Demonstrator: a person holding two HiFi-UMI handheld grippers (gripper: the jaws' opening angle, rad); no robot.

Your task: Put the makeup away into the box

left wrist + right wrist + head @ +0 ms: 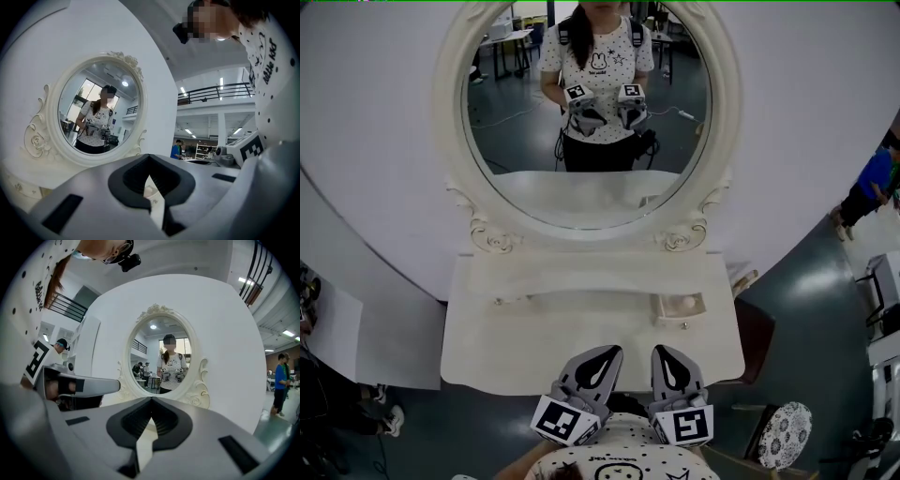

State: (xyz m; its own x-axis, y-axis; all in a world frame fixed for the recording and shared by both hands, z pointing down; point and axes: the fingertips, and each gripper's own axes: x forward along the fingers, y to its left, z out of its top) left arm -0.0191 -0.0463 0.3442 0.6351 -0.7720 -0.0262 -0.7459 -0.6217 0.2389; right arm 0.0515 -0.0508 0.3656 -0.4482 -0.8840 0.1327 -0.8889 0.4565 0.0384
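Note:
A white dressing table [516,347] with an oval mirror [586,103] stands in front of me. At the right of its raised back shelf, a small open box [680,307] holds something pale and round. I see no other makeup on the top. My left gripper [602,354] and right gripper [667,354] hover side by side over the table's front edge, both shut and empty. In the left gripper view the left gripper [149,157] points toward the mirror [96,110]. In the right gripper view the right gripper [151,400] also faces the mirror [164,357].
A round patterned stool [786,433] stands at the lower right, beside a dark brown panel [757,337]. A white curved wall [384,141] backs the table. A person in blue [870,183] stands far right. The mirror reflects the person holding the grippers.

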